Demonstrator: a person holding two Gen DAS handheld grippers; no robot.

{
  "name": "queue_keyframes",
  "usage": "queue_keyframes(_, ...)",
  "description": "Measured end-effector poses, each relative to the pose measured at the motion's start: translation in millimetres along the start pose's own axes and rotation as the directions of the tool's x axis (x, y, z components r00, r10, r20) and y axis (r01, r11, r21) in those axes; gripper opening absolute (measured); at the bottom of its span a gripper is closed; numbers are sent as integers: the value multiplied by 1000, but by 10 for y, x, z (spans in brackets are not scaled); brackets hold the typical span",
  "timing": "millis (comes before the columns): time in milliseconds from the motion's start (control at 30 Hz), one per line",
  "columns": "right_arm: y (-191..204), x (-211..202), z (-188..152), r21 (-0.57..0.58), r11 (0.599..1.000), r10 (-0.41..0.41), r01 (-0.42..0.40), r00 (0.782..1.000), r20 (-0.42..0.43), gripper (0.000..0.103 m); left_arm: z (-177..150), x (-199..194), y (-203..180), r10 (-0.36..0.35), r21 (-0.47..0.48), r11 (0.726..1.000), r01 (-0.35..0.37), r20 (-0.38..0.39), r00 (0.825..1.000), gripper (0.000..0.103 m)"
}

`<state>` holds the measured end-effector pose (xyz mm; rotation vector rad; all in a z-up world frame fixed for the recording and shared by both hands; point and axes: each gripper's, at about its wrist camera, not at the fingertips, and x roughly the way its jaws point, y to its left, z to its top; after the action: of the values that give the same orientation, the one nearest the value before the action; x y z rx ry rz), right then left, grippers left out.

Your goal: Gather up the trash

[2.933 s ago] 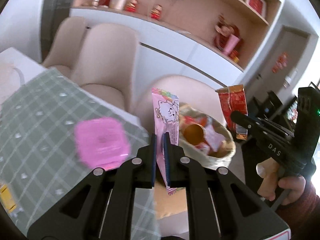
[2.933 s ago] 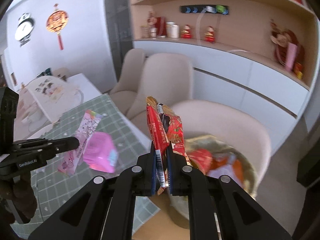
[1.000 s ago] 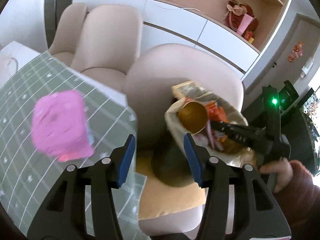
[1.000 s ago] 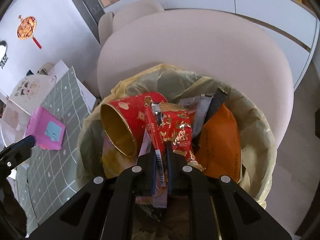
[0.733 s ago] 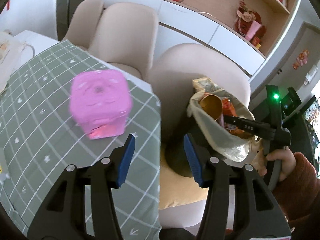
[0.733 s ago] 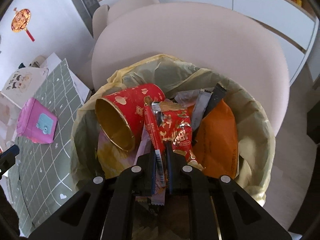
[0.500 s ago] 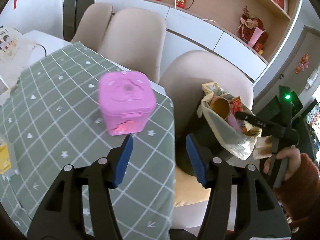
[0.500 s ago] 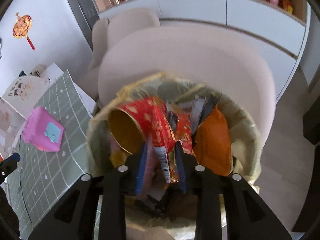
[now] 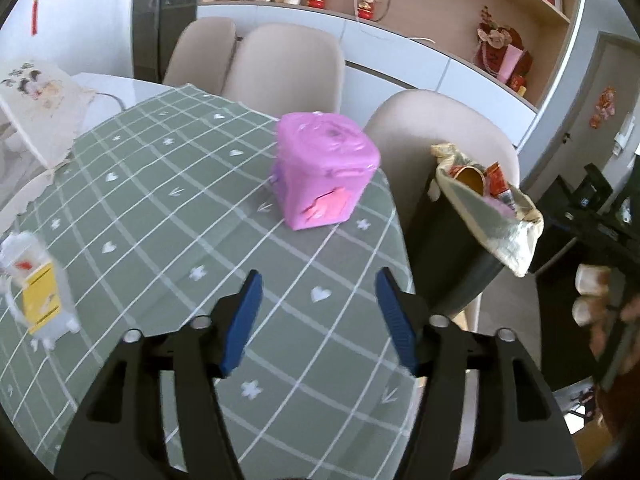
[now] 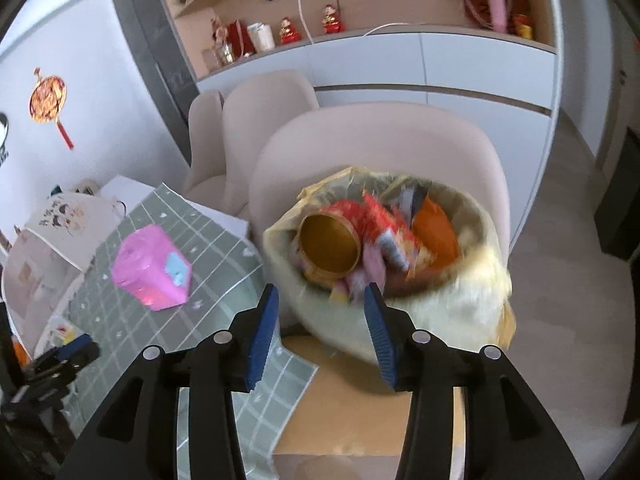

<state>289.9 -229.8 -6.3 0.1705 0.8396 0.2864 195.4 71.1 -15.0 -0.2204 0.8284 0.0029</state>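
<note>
The trash bin (image 10: 472, 292), lined with a pale yellow bag, stands on a chair seat and holds a red and gold cup (image 10: 330, 246), a red wrapper (image 10: 386, 222) and an orange packet (image 10: 434, 230). It also shows in the left wrist view (image 9: 460, 248). My right gripper (image 10: 320, 330) is open and empty, just above the bin's near rim. My left gripper (image 9: 318, 324) is open and empty above the green checked tablecloth (image 9: 160, 216). A pink box (image 9: 324, 174) stands on the cloth ahead of it and shows in the right wrist view (image 10: 154, 268).
A small clear container with a yellow label (image 9: 38, 292) stands at the left of the cloth. Beige chairs (image 9: 288, 68) stand behind the table. A white cabinet with shelves of ornaments (image 10: 400, 60) runs along the wall.
My right gripper has opened, let the red wrapper fall into the bin and pulled back. My left gripper, open and empty, has swung from the bin to over the table.
</note>
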Motion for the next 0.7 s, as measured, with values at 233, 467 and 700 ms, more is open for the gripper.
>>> queue_keyframes(233, 423, -444, -690, -116, 993, 10, -1, 997, 77, 42, -410, -347, 92, 85, -37, 996, -82, 63, 994, 74)
queue_keyframes(467, 746, -782, -1285, -180, 976, 135, -119, 988, 79, 42, -916, -920, -168, 205, -8, 978, -207, 189, 960, 74)
queue_keyframes(700, 850, -958, -1803, -233, 967, 136, -107, 984, 112, 42, -1301, -1218, -362, 223, 81, 965, -251, 255, 941, 74)
